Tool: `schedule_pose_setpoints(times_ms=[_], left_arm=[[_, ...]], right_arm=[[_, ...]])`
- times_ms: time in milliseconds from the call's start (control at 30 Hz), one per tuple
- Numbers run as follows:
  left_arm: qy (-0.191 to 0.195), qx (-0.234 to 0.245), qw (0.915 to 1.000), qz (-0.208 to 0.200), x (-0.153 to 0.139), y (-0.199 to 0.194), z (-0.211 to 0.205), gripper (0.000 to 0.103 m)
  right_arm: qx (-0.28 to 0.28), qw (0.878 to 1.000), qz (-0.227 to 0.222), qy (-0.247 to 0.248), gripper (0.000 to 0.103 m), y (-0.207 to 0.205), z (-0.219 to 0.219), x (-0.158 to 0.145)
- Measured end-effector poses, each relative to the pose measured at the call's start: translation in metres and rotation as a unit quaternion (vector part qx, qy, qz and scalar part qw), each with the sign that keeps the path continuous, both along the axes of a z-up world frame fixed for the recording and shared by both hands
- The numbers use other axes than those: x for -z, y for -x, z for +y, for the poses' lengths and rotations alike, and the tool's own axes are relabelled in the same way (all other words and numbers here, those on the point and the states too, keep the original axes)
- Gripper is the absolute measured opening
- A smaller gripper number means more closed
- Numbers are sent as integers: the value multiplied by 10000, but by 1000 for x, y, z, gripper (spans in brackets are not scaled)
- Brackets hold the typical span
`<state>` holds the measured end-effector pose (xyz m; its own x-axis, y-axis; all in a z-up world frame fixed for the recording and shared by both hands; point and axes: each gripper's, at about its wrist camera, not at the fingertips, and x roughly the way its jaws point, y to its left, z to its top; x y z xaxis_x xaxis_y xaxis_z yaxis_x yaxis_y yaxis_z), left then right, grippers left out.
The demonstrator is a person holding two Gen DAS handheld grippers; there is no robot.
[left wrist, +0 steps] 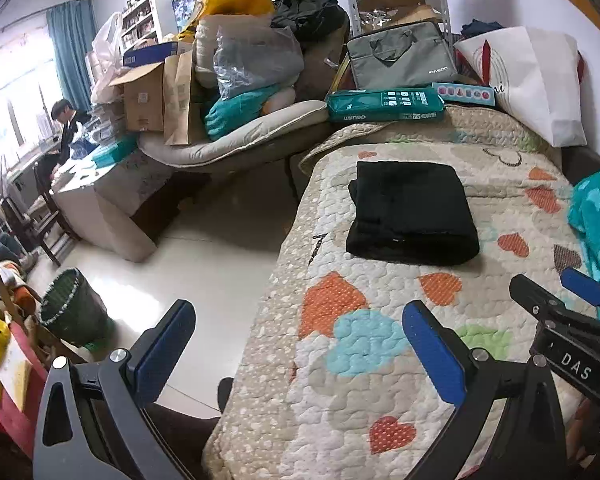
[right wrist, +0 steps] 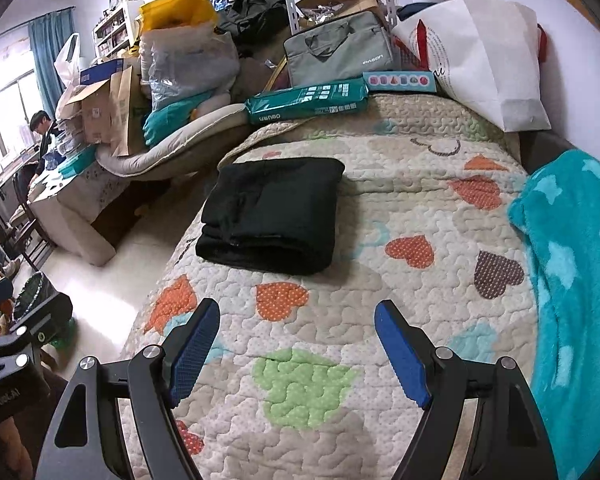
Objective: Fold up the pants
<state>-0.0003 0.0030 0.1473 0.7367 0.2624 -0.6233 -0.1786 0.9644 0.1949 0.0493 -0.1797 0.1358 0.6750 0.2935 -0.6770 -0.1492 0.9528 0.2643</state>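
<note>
The black pants (left wrist: 412, 212) lie folded in a flat rectangular stack on the heart-patterned quilt (left wrist: 364, 360) of the bed, near its left edge; they also show in the right wrist view (right wrist: 272, 216). My left gripper (left wrist: 300, 320) is open and empty, held back from the pants above the bed's near corner. My right gripper (right wrist: 296, 320) is open and empty above the quilt (right wrist: 308, 392), also short of the pants. The right gripper's body shows at the right of the left wrist view (left wrist: 572, 312).
A teal star blanket (right wrist: 572, 280) lies on the bed's right side. A green package (right wrist: 308, 102), a grey bag (right wrist: 340, 56) and a white bag (right wrist: 484, 56) sit at the bed's far end. A green bin (left wrist: 72, 312) stands on the floor to the left.
</note>
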Motion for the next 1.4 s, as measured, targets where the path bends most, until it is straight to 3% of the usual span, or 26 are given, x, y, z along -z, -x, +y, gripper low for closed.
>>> schedule_pose_setpoints(times_ms=[1400], left_arm=[[322,-46,9982,497,28,-8,12,103]], right_arm=[[-318,9990,20,308,85,4,21,9]])
